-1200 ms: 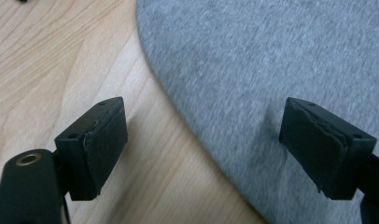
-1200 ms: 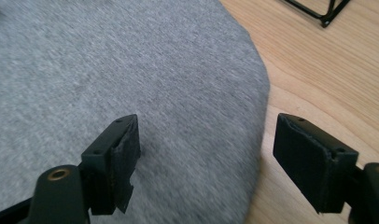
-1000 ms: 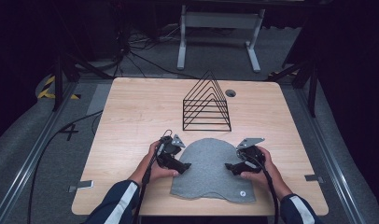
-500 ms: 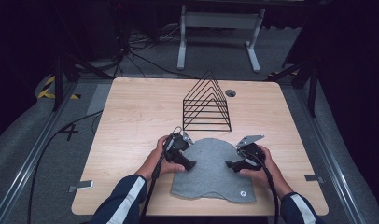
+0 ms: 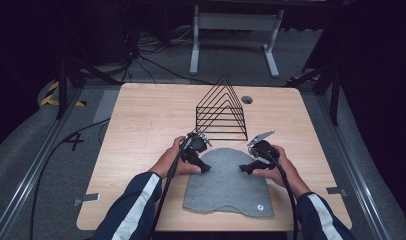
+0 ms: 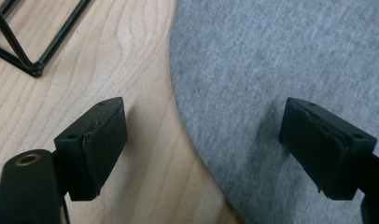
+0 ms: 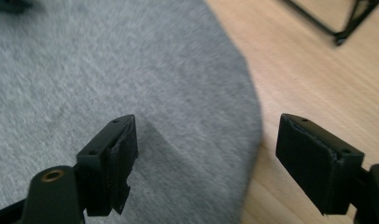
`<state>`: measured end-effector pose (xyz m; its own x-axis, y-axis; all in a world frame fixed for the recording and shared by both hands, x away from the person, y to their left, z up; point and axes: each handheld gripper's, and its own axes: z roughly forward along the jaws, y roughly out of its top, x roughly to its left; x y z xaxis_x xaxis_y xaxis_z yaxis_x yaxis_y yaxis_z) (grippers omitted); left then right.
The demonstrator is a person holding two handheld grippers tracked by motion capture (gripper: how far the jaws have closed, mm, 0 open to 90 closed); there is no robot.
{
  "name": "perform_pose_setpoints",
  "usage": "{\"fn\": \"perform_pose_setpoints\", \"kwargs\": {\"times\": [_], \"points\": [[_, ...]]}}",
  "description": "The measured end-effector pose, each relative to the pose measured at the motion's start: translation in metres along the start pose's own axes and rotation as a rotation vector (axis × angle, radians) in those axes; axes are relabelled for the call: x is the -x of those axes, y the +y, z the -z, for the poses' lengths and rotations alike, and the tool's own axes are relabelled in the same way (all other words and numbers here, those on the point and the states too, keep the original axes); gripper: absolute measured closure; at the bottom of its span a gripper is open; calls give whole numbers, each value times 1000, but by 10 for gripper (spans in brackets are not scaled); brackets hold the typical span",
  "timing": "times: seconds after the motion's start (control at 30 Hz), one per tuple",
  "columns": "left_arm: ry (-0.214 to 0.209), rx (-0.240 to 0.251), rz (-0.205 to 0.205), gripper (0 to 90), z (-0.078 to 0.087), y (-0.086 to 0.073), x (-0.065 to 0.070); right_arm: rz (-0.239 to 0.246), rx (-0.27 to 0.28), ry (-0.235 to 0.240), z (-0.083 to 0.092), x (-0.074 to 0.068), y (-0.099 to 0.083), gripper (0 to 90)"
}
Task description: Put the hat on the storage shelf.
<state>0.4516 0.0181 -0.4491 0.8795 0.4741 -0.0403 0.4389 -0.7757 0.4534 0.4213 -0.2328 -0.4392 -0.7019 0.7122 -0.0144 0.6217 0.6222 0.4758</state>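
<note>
You are working at a pale wooden table (image 5: 141,130) with rounded corners, standing on grey carpet (image 5: 46,150) in a dark room; metal rails (image 5: 21,190) run along both sides of it, and a grey stand (image 5: 231,30) sits on the floor beyond the far edge.

The grey felt cap (image 5: 226,182) lies flat between your two tools, its rounded top towards the far side and its wavy hem near the table's near edge. Your left gripper (image 5: 205,169) is over the cap's left shoulder. In the left gripper view its jaws stand wide apart and straddle the cap's curved edge (image 6: 187,126), one over bare wood and one over cloth, and they grip nothing. They have just been opening a little. Your right gripper (image 5: 244,169) mirrors it on the cap's right shoulder. In the right gripper view the jaws are also spread wide across the cap's edge (image 7: 257,121), with nothing clamped, and they too have just been widening.

Just beyond both tools stands the black wire rack (image 5: 221,112), its near foot close to your left gripper. A small round hole (image 5: 247,99) lies past the rack. Outward of each tool the wood is bare to the side edges.
</note>
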Motion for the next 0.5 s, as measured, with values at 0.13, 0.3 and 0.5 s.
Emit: {"fn": "perform_pose_setpoints", "kwargs": {"times": [0.13,0.3,0.5], "points": [[-3,-19,-28,81,-2,0,7,2,-29,-3,-4,-5,-1,185],[3,-12,-17,130,-1,-1,16,-7,-52,-9,-2,-9,-1,227],[-12,-10,-38,293,4,-2,19,13,-64,-2,0,-13,1,365]]}}
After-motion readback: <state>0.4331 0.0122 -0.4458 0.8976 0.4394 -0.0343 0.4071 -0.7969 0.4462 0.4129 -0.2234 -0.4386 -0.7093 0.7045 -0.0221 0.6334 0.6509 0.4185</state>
